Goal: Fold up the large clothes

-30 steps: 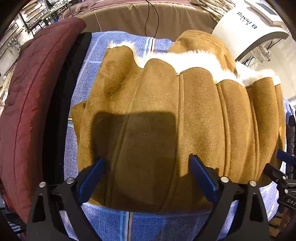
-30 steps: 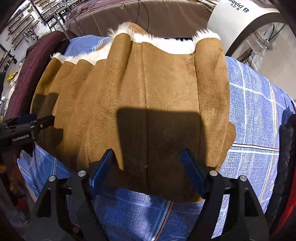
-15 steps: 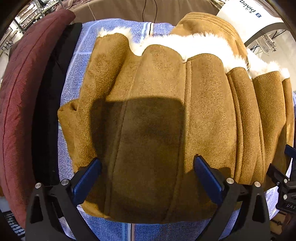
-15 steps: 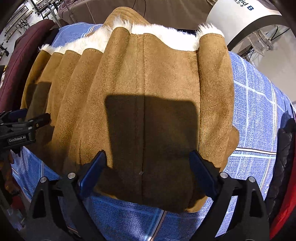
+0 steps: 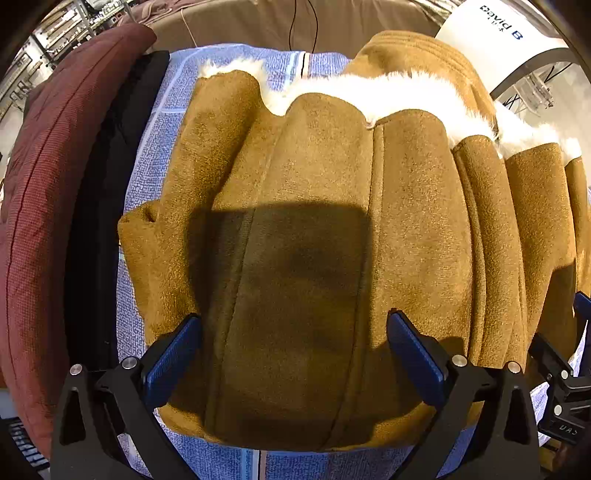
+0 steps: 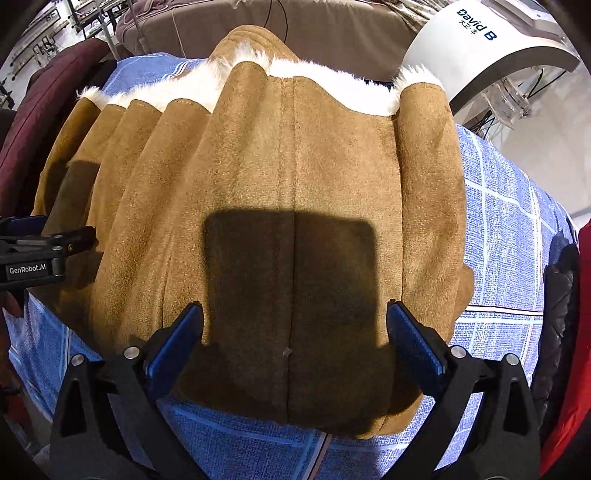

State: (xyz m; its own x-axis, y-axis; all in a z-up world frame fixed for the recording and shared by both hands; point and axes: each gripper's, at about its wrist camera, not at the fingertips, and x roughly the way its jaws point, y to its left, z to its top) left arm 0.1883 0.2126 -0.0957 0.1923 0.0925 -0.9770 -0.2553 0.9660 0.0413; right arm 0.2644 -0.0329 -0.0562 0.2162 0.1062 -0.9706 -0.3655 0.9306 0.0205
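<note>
A tan suede coat with white fleece trim lies folded and bunched in ridges on a blue checked cloth. It also fills the right wrist view. My left gripper is open and empty, hovering over the coat's near left part. My right gripper is open and empty over the coat's near right part. Each gripper shows at the edge of the other's view: the right one in the left wrist view, the left one in the right wrist view.
A dark red quilted garment and a black one lie along the left of the cloth. A white machine stands at the back right. A beige sofa is behind. Dark and red clothes lie at the right.
Both grippers have moved forward and lower over the coat, which now looms larger. Both stay open and the coat has not moved.
</note>
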